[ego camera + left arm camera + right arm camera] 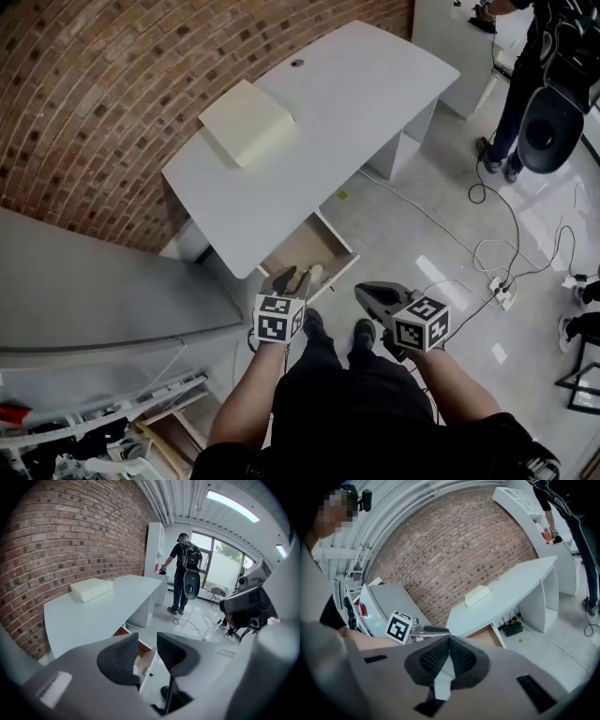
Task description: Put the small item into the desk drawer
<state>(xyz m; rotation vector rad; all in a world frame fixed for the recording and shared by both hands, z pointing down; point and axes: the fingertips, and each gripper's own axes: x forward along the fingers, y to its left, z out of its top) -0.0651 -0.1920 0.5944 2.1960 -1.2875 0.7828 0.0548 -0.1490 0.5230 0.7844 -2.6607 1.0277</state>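
Under the white desk [356,103] the drawer [305,246] stands pulled out, its pale inside showing. My left gripper [292,277] hangs just over the drawer's front edge. In the left gripper view its jaws [147,641] stand apart with nothing between them. Through the gap I see the drawer [140,660] with a small pale thing [146,669] lying in it. My right gripper [367,292] is to the right of the drawer, over the floor. In the right gripper view its jaws [449,641] meet at the tips and hold nothing.
A cream box [248,122] lies on the desk top. A grey counter [94,291] runs along the left. Cables [497,253] and a power strip [504,292] lie on the floor to the right. A person [520,84] stands at the far right.
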